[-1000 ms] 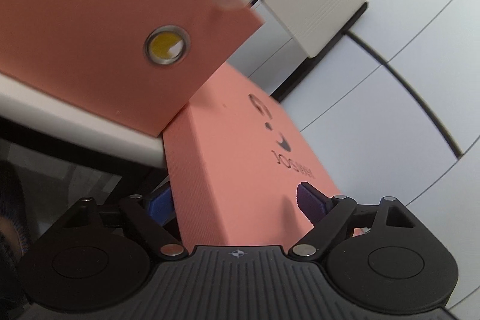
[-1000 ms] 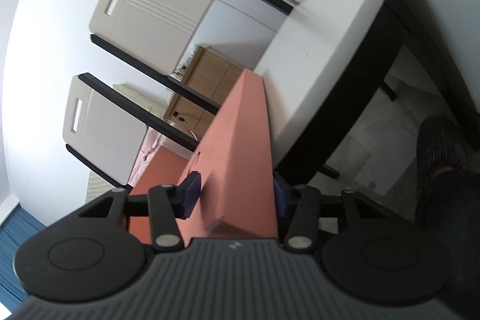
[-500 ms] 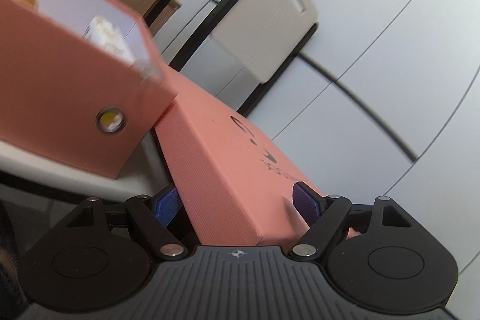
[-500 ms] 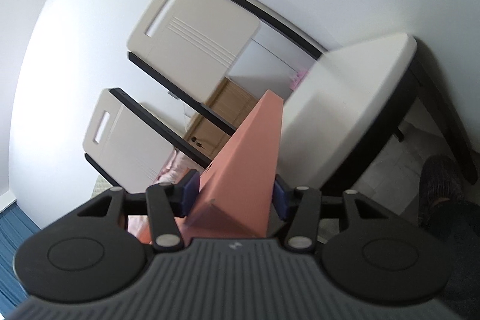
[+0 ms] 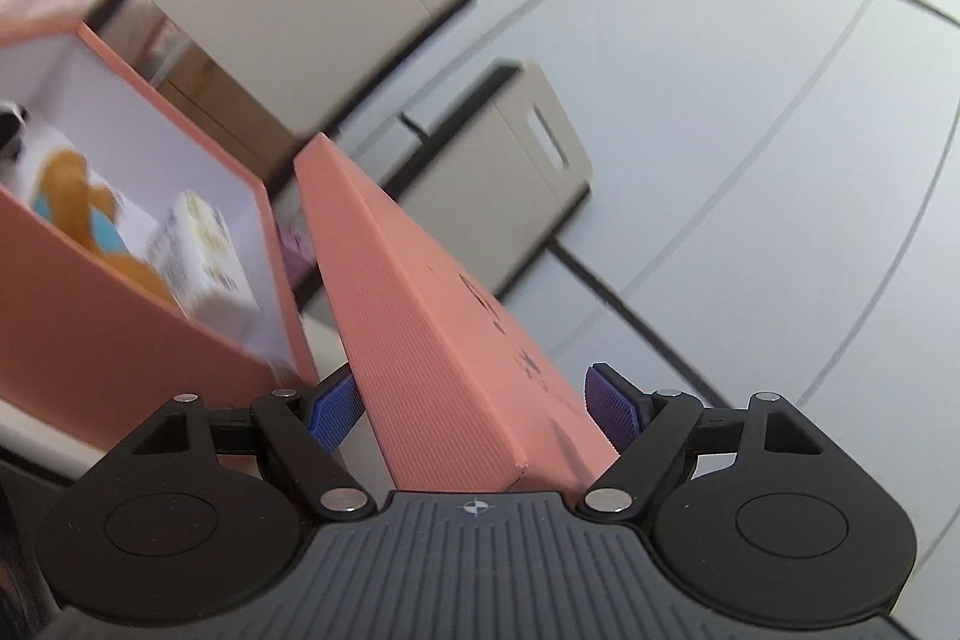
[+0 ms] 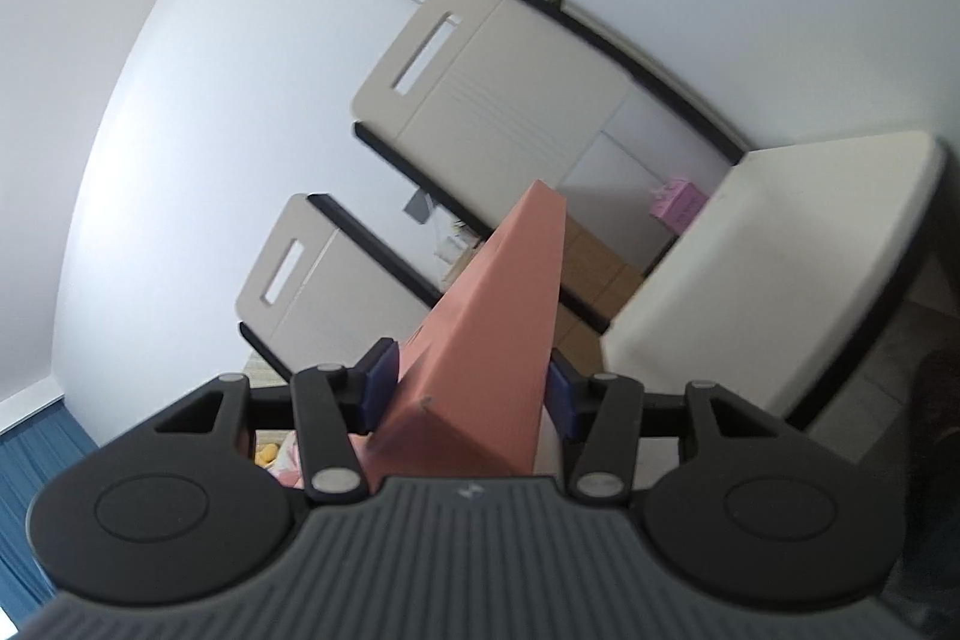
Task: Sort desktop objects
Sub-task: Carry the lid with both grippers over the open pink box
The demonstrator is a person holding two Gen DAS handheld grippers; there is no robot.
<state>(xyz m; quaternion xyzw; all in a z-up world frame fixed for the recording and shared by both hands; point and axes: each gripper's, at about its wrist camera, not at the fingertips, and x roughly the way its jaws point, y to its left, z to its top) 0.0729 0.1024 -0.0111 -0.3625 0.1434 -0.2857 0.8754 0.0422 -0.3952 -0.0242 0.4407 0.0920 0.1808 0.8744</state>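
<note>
My left gripper (image 5: pixel 474 409) is shut on one end of a salmon-pink box lid (image 5: pixel 420 316), held tilted in the air. My right gripper (image 6: pixel 468 391) is shut on the same lid (image 6: pixel 498 340) at its other end. To the left in the left wrist view, the open salmon-pink box (image 5: pixel 138 340) stands with a white packet (image 5: pixel 204 262) and an orange toy (image 5: pixel 72 196) inside. The lid is beside the box, its edge near the box's right wall.
A white table (image 6: pixel 774 268) with a dark edge is at the right in the right wrist view. Two beige panels with handle slots (image 6: pixel 480 100) hang on the white wall behind. A small pink item (image 6: pixel 678 202) sits beyond the table.
Both grippers have lifted the lid and tilted upward. The open box has dropped lower in the left wrist view, so its inside now shows.
</note>
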